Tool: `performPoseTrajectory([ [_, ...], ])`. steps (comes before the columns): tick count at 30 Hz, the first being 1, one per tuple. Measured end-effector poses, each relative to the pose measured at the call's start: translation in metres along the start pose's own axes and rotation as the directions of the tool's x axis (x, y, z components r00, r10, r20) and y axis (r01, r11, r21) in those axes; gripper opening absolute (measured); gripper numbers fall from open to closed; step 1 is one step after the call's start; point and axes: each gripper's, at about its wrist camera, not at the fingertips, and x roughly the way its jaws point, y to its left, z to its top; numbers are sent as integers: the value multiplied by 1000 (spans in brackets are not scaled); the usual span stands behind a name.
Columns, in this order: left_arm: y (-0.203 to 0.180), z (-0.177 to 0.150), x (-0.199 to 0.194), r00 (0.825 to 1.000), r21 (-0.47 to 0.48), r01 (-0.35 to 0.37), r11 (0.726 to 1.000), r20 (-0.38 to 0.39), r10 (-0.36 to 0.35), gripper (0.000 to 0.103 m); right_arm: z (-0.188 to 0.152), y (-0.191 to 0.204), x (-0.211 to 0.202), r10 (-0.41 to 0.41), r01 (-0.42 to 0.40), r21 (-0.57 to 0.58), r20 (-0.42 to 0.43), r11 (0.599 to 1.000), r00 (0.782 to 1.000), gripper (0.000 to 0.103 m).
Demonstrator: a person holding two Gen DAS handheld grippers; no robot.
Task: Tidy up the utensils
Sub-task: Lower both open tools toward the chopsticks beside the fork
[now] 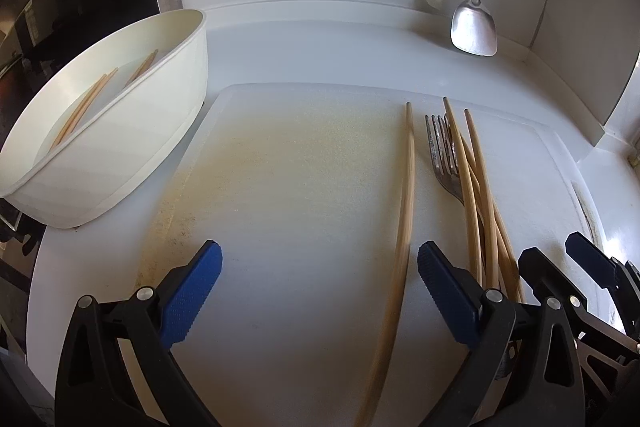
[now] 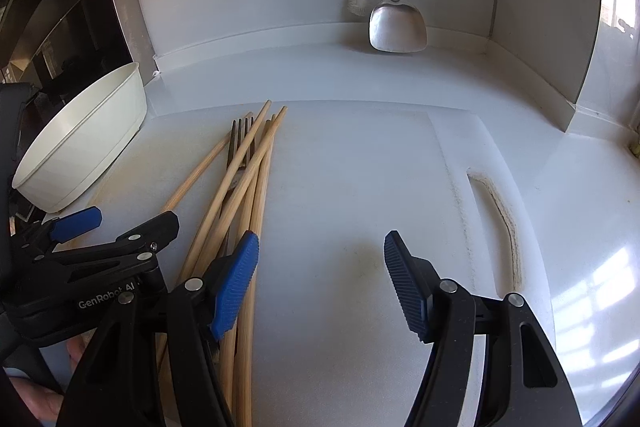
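The left hand-held gripper (image 1: 320,269) hovers over the white cutting board (image 1: 280,167) with its jaws spread wide and empty, one loose chopstick (image 1: 406,195) lying on the board between its blue fingers. Just right of it, the right hand-held gripper (image 2: 320,259) also stands wide and empty above the board. A bundle of chopsticks (image 2: 248,187) crosses a metal fork (image 2: 239,143) on the board between the two; left of the board, a white bin (image 1: 120,131) on the counter (image 1: 320,47) holds more chopsticks (image 1: 86,103).

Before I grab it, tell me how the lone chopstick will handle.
The lone chopstick looks thin and wooden, so probably light and stiff. It appears round and lies flat on the board, so a nudge may roll it. Its slim shaft could slip between the left gripper's open pads.
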Motion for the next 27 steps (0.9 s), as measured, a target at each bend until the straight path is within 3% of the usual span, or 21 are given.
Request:
performPoseTrajectory([
  [23, 10, 6, 3, 1000, -11, -10, 1000, 3, 10, 98, 1, 17, 7, -39, 39, -137, 1, 990, 999, 62],
  [25, 10, 7, 4, 1000, -12, -11, 1000, 7, 11, 98, 1, 16, 7, -33, 33, -138, 5, 990, 999, 59],
  [27, 10, 7, 5, 1000, -11, -11, 1000, 8, 11, 98, 3, 15, 7, -35, 36, -132, 10, 991, 999, 40],
])
